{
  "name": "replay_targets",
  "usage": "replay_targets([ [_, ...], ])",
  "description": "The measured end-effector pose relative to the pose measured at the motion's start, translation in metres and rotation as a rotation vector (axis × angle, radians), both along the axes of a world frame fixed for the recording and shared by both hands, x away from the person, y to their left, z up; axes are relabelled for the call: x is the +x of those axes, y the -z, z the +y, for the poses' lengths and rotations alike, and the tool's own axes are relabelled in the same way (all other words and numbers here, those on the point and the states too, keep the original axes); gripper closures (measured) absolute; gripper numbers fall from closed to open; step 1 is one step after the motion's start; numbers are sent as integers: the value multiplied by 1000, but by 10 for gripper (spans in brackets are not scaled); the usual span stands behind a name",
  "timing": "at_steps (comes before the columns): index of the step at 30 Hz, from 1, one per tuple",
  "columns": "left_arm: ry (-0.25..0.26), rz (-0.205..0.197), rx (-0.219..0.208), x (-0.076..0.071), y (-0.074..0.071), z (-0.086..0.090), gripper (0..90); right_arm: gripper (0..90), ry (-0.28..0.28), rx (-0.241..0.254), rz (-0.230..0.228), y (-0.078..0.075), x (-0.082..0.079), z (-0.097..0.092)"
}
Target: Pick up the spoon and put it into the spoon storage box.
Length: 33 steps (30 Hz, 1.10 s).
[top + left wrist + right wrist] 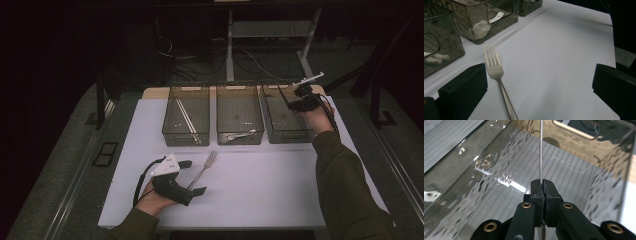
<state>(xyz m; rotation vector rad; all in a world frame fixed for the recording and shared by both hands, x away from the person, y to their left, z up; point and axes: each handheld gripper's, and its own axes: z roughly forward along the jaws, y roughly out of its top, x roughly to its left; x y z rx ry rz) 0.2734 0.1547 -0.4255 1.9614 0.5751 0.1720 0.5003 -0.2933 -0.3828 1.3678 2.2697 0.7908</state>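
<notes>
A silver fork [202, 172] lies on the white mat [265, 190], tines pointing toward the bins. My left gripper [194, 177] rests on the mat, open, its jaws on either side of the fork's handle. In the left gripper view the fork [495, 72] sits nearer the left jaw of my left gripper [539, 85]. My right gripper [292, 106] is held over the right clear bin [290, 136], shut on a thin metal utensil [283, 95] that sticks up and back. In the right gripper view my right gripper [542, 187] pinches the utensil [540, 150] edge-on above the ribbed floor of that bin [499, 195].
Three clear bins stand in a row at the back of the mat. The left bin [185, 139] holds thin pale sticks [186, 116]. The middle bin [239, 89] holds a spoon [241, 134]. Table legs and cables lie on the floor beyond.
</notes>
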Motion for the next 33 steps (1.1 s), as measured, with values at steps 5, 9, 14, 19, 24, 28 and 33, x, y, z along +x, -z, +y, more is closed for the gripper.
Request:
replay_targets([
  [5,2,3,0,0,0,0,0,786,10,-14,37,6,1,5],
  [9,2,3,2,0,0,0,0,692,13,30,34,5,-2,2],
  [14,-2,5,6,1,1,1,0,555,-7,118,20,-6,-11,-1],
  [19,-2,8,11,1,1,0,0,443,-64,171,-23,-24,-32,1],
  [24,-2,8,19,0,1,0,0,357,-89,172,-116,-33,-66,2],
  [28,-2,11,25,0,1,0,0,291,-102,213,-107,-31,-92,-1],
  [33,-6,12,31,0,2,-1,0,265,-152,263,-107,-23,-121,-4],
])
